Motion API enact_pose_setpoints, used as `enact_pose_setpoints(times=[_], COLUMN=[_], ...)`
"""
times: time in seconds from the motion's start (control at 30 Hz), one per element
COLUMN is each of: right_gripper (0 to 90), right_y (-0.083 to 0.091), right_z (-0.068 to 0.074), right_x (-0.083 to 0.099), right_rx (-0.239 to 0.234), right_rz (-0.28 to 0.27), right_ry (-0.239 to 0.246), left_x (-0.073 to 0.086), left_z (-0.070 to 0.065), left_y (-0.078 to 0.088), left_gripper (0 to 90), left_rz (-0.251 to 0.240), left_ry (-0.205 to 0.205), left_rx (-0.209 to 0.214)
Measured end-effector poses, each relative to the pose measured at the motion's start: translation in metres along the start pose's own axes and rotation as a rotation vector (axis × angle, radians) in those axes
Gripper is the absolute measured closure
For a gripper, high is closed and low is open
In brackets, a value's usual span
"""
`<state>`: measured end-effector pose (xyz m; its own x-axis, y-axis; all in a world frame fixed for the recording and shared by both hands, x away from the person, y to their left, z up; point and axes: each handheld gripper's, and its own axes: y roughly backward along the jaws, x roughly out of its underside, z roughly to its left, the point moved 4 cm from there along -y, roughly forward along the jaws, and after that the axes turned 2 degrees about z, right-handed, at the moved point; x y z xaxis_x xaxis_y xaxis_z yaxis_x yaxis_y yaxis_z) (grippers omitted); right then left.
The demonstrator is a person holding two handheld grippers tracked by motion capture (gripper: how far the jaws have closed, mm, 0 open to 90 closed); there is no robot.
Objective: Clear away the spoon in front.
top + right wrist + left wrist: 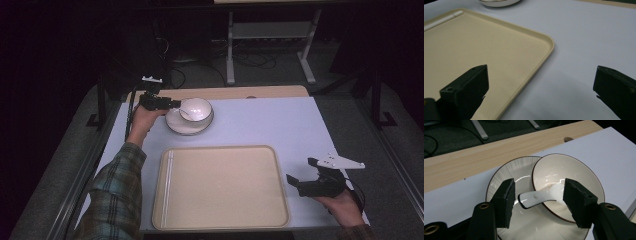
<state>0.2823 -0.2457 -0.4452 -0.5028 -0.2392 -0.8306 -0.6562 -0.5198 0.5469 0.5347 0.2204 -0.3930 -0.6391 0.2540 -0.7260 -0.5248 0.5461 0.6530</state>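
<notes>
White glossy spoon [541, 196]; dark-edged handle juts over bowl [574, 173] rim.

A white-topped table [280, 125] carries a beige tray [220, 187] and a plate [177, 125] beyond it

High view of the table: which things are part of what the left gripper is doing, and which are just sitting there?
In the job:
- left gripper, jaws open either side of the spoon handle
- spoon, resting in the bowl
- bowl
- plate under the bowl

Lying about:
- tray, bare
- right gripper, open beside the tray
</notes>
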Motion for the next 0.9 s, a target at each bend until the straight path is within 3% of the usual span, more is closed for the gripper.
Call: enact_pose_setpoints(times=[0.37, 0.9], right_gripper=[0.0, 0.0], right_y=[0.001, 0.001], right_z=[-0.001, -0.001], right_x=[0.001, 0.001], right_rx=[0.001, 0.001], right_rz=[-0.002, -0.001], right_ry=[-0.004, -0.003], left_x=[0.007, 0.012], left_z=[0.007, 0.005], left_y=[-0.012, -0.01], left_gripper=[53.0, 65.0], left_rz=[0.047, 0.078], left_ry=[0.033, -0.004], left_rx=[0.027, 0.037])
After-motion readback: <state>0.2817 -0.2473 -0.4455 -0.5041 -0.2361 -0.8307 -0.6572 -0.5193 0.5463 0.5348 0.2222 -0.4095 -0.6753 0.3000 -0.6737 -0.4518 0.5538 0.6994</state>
